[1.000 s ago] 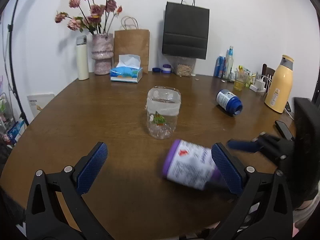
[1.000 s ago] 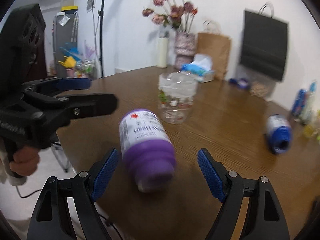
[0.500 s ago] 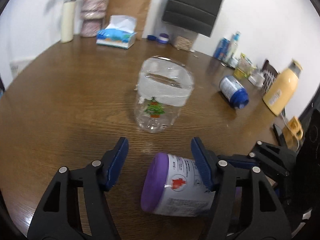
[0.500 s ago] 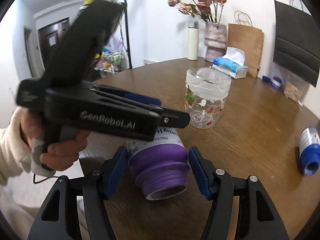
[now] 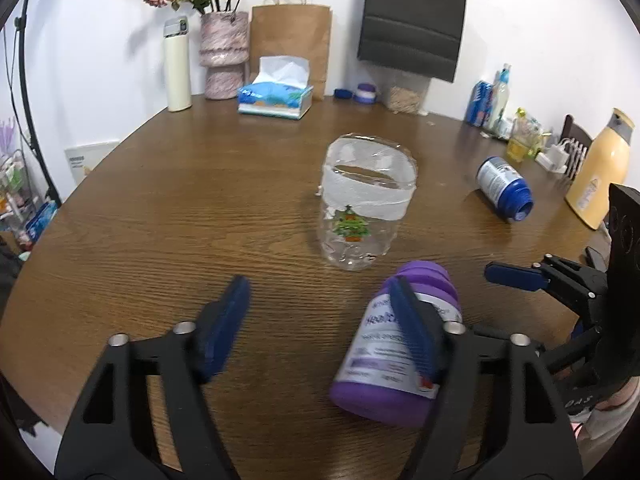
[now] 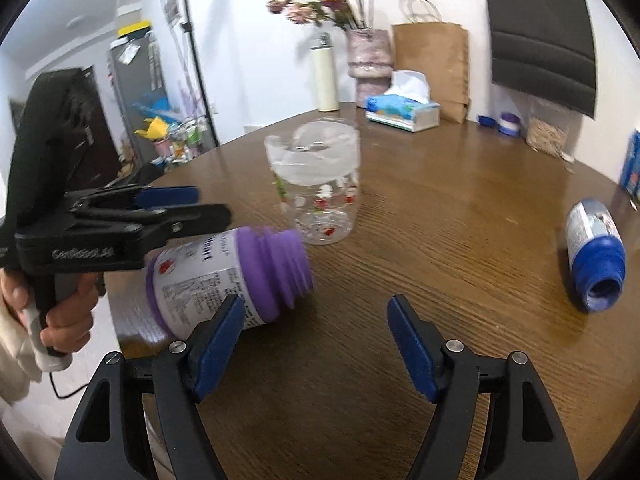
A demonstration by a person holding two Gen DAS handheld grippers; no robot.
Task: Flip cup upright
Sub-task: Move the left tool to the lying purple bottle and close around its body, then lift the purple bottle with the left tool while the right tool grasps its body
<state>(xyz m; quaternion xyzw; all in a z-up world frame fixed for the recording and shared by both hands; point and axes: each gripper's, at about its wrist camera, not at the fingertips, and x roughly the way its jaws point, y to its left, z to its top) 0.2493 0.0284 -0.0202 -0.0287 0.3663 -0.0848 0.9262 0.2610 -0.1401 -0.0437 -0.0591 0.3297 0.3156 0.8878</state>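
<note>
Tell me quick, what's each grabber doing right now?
Left gripper: open, holding nothing; the purple bottle lies beside its right finger.
Right gripper: open, holding nothing.

Bright, even indoor light is filling both fisheye views; edges are bending and darkening, with slight motion blur.

Purple cup (image 5: 400, 344) now tipped with its open mouth raised off the counter (image 5: 200, 208), right hand-held gripper (image 6: 316, 340) released and spread, left hand-held gripper (image 5: 320, 320) beside the cup's base end
</note>
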